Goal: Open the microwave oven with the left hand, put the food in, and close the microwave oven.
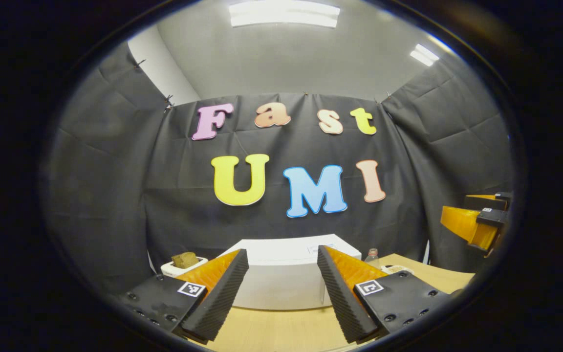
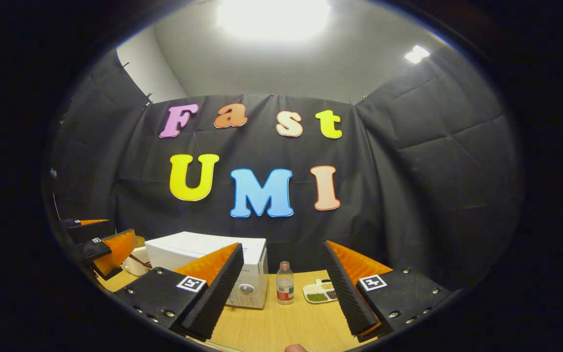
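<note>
While both grippers hang well back from the table point(image 2: 281, 318), nothing of the task looks begun, so we weigh the risks from a standing start. Our left gripper point(image 1: 281, 293) shows at the bottom of the left gripper view with its fingers apart and nothing between them; our right gripper point(image 2: 281, 293) sits the same way at the bottom of the right gripper view, spread and empty. The microwave oven point(image 2: 213, 264) stands low and left of centre in the right gripper view, its door seemingly shut, a dial low on its front.

In the left gripper view a bowl point(image 1: 184, 266) with a brown lump of food point(image 1: 185, 259) sits at the lower left, just beside the oven's far side.

We judge the first hazard to be the door: from here we cannot make out a handle, and a pull off to one side could slide the whole oven across the wood.

A bottle point(image 2: 285, 283) stands just beside the oven's front, with a divided dish point(image 2: 319, 292) near it; a swinging door or a careless reach could tip the bottle. Carrying the bowl past the open door, we might clip its edge and spill.
</note>
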